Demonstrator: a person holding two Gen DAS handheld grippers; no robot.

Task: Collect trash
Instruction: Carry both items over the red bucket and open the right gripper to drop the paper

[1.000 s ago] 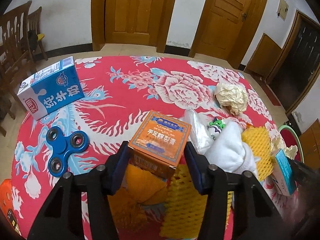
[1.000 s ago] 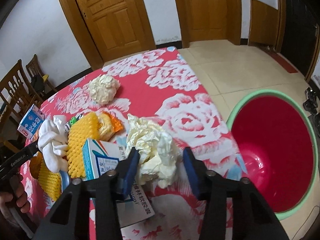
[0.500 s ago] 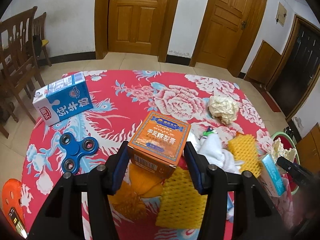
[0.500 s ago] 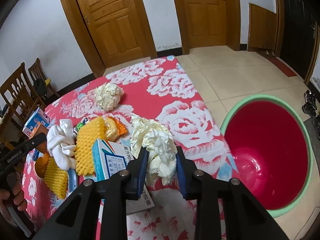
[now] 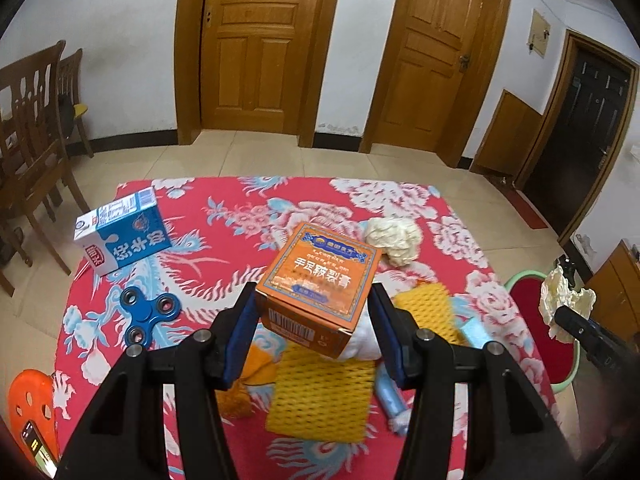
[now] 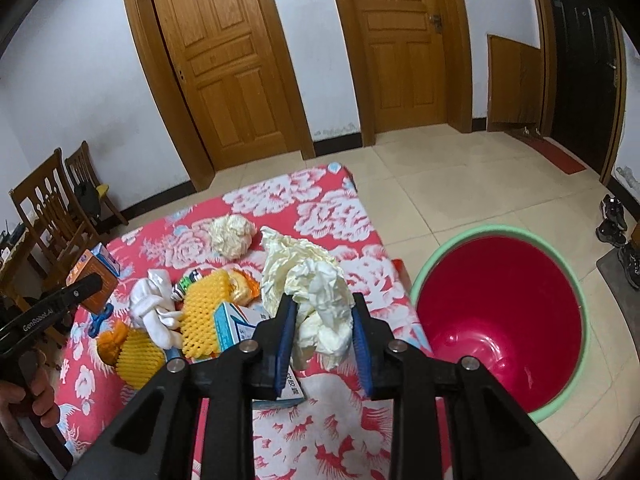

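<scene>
**Both grippers loaded above the table**

The left gripper clamps an orange carton — held clear of the floral tablecloth. The right gripper pinches crumpled cream paper, beside the red bin on the floor.

Left hand-held gripper angled downward, blue pads pressed on both sides of an orange box — lifted. Right hand-held gripper tilted down likewise, jaws clamped narrow on a crumpled paper wad — fingers of a hand wrapped round the left handle.
</scene>
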